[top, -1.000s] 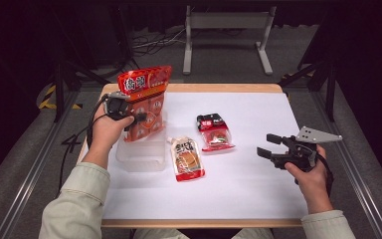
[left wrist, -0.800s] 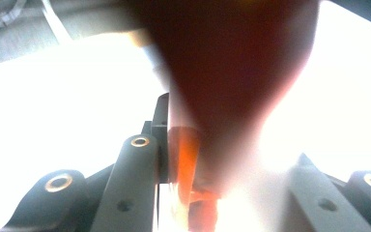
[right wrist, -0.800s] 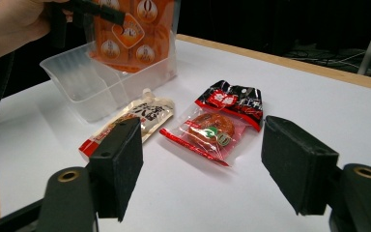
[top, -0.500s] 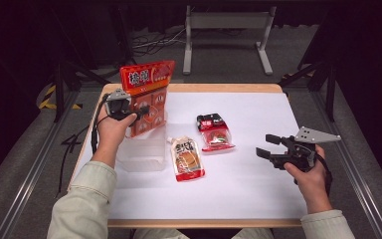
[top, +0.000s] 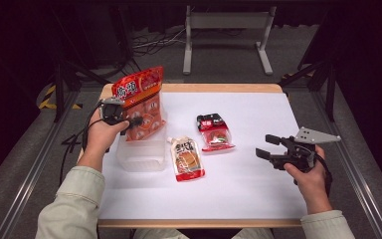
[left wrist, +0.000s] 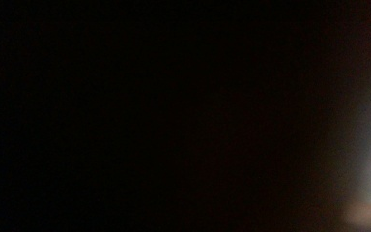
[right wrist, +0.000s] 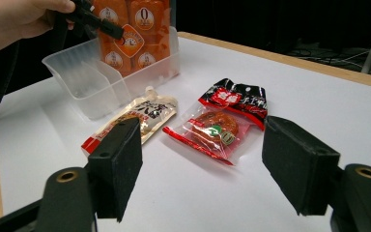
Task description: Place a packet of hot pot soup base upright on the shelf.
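Left gripper (top: 135, 121) pinches the large orange snack bag (top: 142, 104) near its middle and holds it upright, its lower edge inside the far end of the clear plastic bin (top: 142, 155) at the left of the tabletop (top: 258, 194). Judged from this, the step in hand is seating the bag in the bin. Keep the bag vertical and lower it behind the divider until the bottom seam rests on the bin floor; only then release, or the tall bag is likely to tip over the rim. Right gripper (right wrist: 203, 164) hangs with jaws spread and nothing between them, low over the right of the tabletop, facing the red-and-black packet (top: 215, 131) and the spouted sauce pouch (top: 185, 158), which lie just beside the bin
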Demonstrator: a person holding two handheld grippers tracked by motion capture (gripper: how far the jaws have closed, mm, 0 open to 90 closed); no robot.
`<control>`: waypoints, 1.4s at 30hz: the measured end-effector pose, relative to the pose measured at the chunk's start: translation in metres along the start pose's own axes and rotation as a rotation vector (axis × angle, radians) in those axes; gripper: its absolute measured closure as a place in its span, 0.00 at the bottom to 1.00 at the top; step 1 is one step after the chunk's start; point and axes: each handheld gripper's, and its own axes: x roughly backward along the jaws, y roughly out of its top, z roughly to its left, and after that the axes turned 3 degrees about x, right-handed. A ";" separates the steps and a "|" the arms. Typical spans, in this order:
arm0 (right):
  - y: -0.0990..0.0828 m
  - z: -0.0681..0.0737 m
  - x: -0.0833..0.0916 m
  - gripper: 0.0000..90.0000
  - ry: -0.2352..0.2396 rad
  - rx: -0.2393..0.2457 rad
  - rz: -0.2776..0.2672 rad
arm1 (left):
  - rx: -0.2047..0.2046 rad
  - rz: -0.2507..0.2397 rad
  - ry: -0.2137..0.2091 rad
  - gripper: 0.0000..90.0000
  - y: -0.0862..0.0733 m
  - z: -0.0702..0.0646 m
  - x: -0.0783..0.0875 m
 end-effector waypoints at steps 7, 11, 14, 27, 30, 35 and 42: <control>0.000 0.000 0.001 0.35 -0.003 0.001 -0.003 | -0.023 0.000 0.056 0.76 -0.001 -0.004 0.001; -0.001 -0.001 0.001 0.35 -0.007 0.001 -0.001 | -0.038 -0.022 0.117 0.66 0.001 -0.009 0.006; -0.001 -0.001 0.000 0.35 -0.006 0.000 0.002 | -0.045 -0.083 0.099 0.47 -0.001 -0.006 0.010; -0.003 0.000 0.000 0.34 -0.024 -0.001 0.011 | -0.022 -0.183 0.125 0.09 -0.016 -0.024 0.050; -0.003 0.000 0.002 0.34 -0.026 -0.006 0.000 | -0.018 -0.215 0.129 0.08 -0.022 -0.029 0.059; -0.004 0.000 0.003 0.34 -0.032 -0.004 0.000 | -0.045 -0.220 0.139 0.08 -0.032 -0.040 0.065; -0.004 0.000 0.003 0.34 -0.034 -0.004 -0.003 | -0.063 -0.276 0.127 0.06 -0.050 -0.057 0.074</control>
